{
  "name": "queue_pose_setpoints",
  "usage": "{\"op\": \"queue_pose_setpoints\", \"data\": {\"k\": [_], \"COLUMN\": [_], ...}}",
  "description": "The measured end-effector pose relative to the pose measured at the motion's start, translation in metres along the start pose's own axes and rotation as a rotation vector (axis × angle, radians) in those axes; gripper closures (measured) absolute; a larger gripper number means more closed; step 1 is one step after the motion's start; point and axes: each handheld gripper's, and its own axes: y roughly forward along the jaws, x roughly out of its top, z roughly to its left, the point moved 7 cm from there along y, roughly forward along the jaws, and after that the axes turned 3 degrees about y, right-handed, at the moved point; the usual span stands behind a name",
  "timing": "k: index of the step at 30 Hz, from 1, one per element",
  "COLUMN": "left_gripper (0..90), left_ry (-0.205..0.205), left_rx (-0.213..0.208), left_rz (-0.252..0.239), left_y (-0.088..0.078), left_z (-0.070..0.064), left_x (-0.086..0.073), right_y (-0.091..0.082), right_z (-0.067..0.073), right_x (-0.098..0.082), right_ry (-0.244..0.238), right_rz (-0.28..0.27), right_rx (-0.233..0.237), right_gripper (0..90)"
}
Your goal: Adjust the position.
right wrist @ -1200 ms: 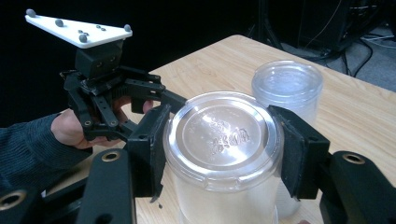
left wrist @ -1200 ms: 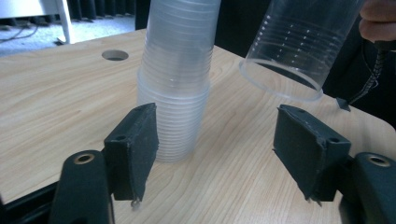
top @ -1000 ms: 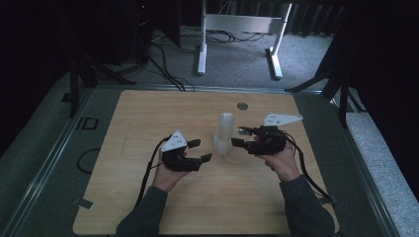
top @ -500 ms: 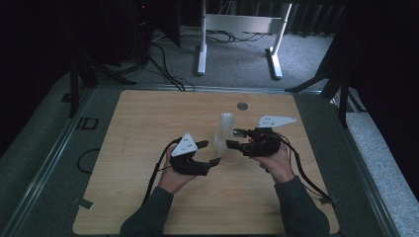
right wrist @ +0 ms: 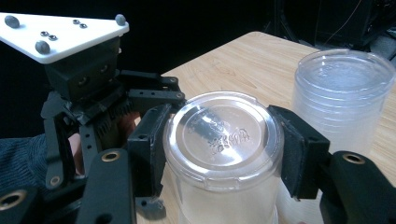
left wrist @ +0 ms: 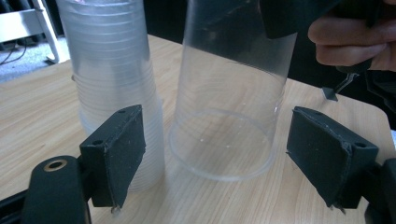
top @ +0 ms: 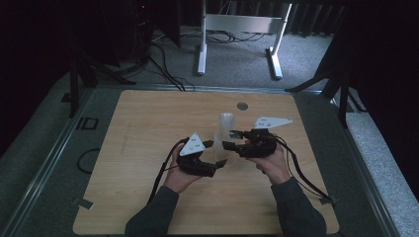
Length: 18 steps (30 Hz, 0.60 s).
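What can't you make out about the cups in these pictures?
- Count in the stack: rims blur together in the left gripper view; tiny and dim in the high view.
- Embossed marking on the single cup: too blurred in the right gripper view.
- Single cup's top in the left gripper view: cut by the frame edge, behind the right gripper.

in the left gripper view the single clear cup (left wrist: 229, 98) is cut off at 12 o'clock, so its upturned base is out of frame, and the cup stack (left wrist: 114, 74) beside it loses its top there too. the right gripper (left wrist: 299, 18) is cropped at 1 o'clock, jaws out of frame. in the right gripper view the single clear cup runs off at 6 o'clock, its rim on the table (right wrist: 243, 60) hidden. the cup stack's lower part sits behind the jaw at 4 o'clock. in the high view the two cups blur into one pale column; the small round thing (top: 242, 105) at 12 o'clock is too small to tell.
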Motion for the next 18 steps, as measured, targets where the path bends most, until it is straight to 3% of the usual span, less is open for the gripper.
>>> {"op": "queue_pose_setpoints", "data": {"k": [18], "left_gripper": [15.7], "left_ry": [-0.003], "left_rx": [0.001], "left_rz": [0.0], "left_y": [0.016], "left_z": [-0.003], "left_x": [0.001], "right_y": [0.005], "right_z": [0.005], "right_x": [0.002], "right_ry": [0.008], "right_rz": [-0.011], "right_rx": [0.03], "right_gripper": [41.6]}}
